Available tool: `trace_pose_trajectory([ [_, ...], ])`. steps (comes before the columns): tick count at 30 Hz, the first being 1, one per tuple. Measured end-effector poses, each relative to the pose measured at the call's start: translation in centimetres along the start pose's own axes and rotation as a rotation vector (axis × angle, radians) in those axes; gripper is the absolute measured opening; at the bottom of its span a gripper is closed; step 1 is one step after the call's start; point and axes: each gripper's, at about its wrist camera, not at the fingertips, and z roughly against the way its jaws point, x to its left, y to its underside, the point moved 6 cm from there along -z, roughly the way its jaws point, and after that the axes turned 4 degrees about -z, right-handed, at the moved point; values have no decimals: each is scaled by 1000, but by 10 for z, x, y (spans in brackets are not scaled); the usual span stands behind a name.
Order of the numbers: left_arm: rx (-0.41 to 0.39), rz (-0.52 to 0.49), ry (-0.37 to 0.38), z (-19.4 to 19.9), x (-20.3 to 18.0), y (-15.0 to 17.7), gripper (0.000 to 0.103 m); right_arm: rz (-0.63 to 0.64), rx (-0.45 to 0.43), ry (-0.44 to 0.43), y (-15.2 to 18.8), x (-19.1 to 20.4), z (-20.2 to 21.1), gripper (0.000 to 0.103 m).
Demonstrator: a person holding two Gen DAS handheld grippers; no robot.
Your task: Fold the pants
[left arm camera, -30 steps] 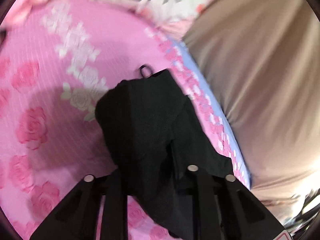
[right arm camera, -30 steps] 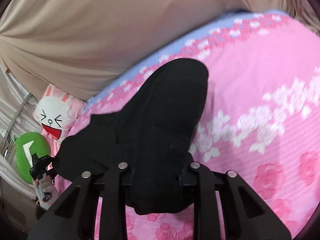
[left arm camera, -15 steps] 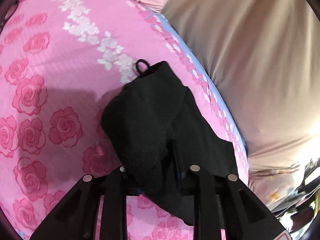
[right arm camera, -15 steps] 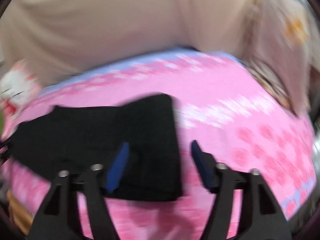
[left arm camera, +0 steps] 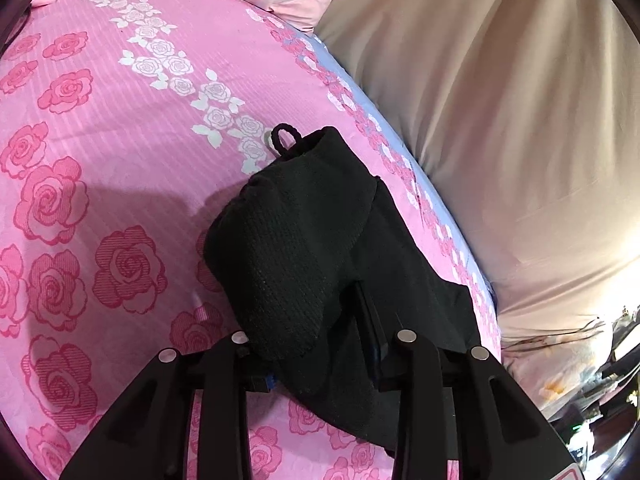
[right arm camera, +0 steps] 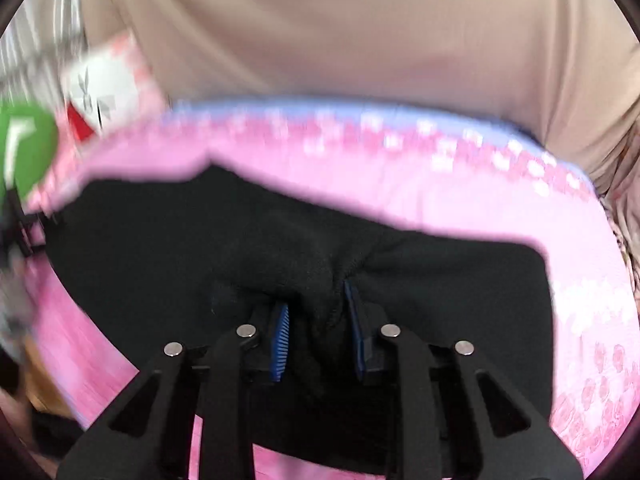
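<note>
Pink rose bedsheet (left arm camera: 100, 152) carries the black pants (left arm camera: 304, 248), near the beige curtain (left arm camera: 500, 120). Both grippers, left (left arm camera: 320, 320) and right (right arm camera: 316, 320), pinch bunched pants fabric. Uneven pulling could drag the fold crooked.

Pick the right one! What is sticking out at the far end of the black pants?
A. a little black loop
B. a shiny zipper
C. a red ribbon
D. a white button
A: in the left wrist view, a small black loop pokes up from the far edge of the pants, which lie on the pink rose sheet.
</note>
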Motion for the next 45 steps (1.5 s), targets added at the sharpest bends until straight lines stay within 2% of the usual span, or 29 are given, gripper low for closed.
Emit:
trace_pose_trajectory([
  [3,-2,11,13,0,1,0,33,12,-7,-91,-13,34,-8,24],
  [4,-2,12,17,0,1,0,33,29,18,-102,-8,45,-20,24],
  [6,-2,17,21,0,1,0,33,82,136,-101,20,64,-66,24],
  [7,-2,18,24,2,2,1,34,105,185,-80,33,67,-85,26],
  [8,-2,21,29,2,3,1,34,135,192,-49,43,68,-96,30],
  [10,-1,24,39,1,3,0,37,129,154,-54,41,70,-83,35],
  [12,3,24,40,-1,4,-2,37,45,125,-92,29,58,-61,51],
  [13,2,21,37,-1,2,-3,36,-7,74,-92,20,41,-41,58],
  [14,-3,2,28,-1,-2,-4,33,-33,44,-77,17,35,-28,68],
  [15,-11,-16,18,0,-6,-5,27,-68,10,-52,15,17,-14,73],
  [16,-35,-53,-5,4,-13,-7,20,-102,-16,-24,14,-1,-1,74],
  [17,-58,-91,-24,9,-23,-9,17,-143,-34,9,15,-24,10,74],
  [20,-115,-187,-35,26,-67,-14,12,-252,-60,80,26,-81,36,74],
  [24,-167,-411,23,55,-179,-7,12,-352,-93,111,47,-125,58,74],
  [26,-153,-520,70,60,-234,9,12,-377,-105,104,53,-137,63,74],
  [28,-110,-633,122,51,-295,39,13,-387,-112,91,56,-142,62,74],
  [29,-71,-684,152,40,-324,61,14,-391,-115,84,60,-140,63,74],
  [30,-37,-709,175,31,-340,78,21,-396,-116,71,61,-143,65,74],
  [31,-2,-737,200,20,-356,97,42,-398,-118,67,62,-143,65,74],
  [33,74,-783,243,-9,-377,136,70,-406,-121,59,63,-144,68,74],
  [35,102,-776,245,-27,-377,161,70,-407,-131,53,65,-144,77,74],
  [37,132,-743,272,-33,-370,166,70,-396,-137,51,64,-144,84,74],
  [38,136,-719,277,-35,-367,165,70,-385,-141,54,64,-141,87,76],
  [41,96,-660,219,-30,-340,149,70,-369,-107,66,69,-141,79,92],
  [45,72,-604,158,-21,-308,130,70,-362,-13,31,90,-129,54,92],
])
